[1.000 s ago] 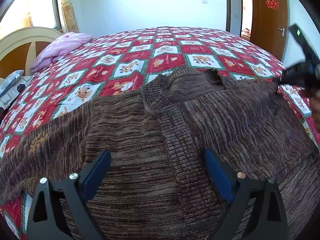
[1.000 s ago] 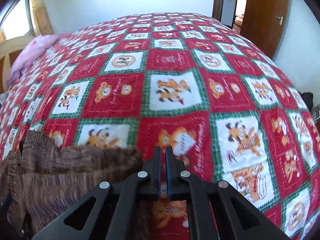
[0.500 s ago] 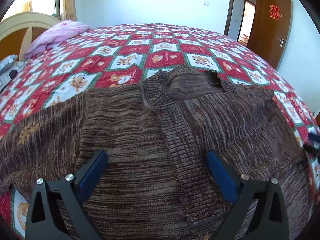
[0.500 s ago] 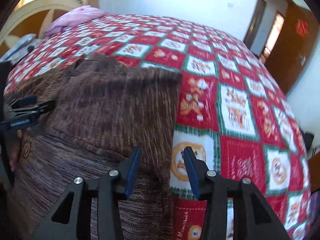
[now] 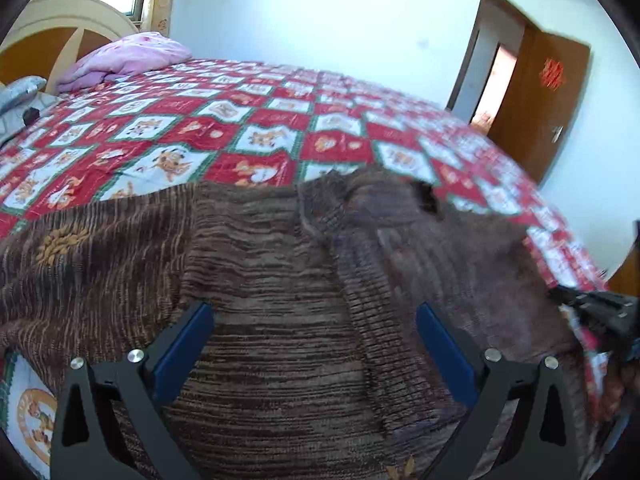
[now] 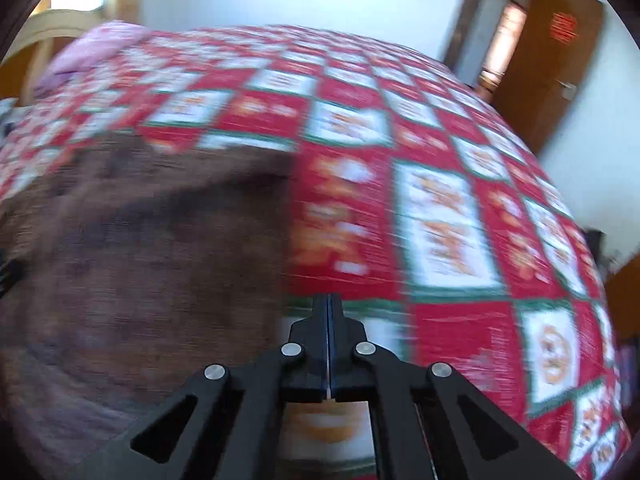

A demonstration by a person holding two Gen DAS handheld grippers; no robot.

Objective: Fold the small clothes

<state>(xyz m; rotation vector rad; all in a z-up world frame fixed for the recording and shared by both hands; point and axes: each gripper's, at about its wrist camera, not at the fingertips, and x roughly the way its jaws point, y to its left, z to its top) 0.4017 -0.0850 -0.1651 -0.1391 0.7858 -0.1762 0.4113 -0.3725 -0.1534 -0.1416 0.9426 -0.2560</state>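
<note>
Bed (image 5: 248, 140) carries brown sweater (image 5: 304, 320). Left tool (image 5: 314, 344) spread over it; only right view shows right tool (image 6: 328, 312) pressed together, empty.

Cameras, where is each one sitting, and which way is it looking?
Left wrist view: sits on the left hand-held gripper, looking forward and down over the brown sweater on the quilt; its open fingers show, and the right hand-held gripper at the right edge.
Right wrist view: sits on the right hand-held gripper, shut on nothing, looking down over the sweater's right edge; blurred.
Both share the sweater, quilt, pink pillow and wooden door.
</note>
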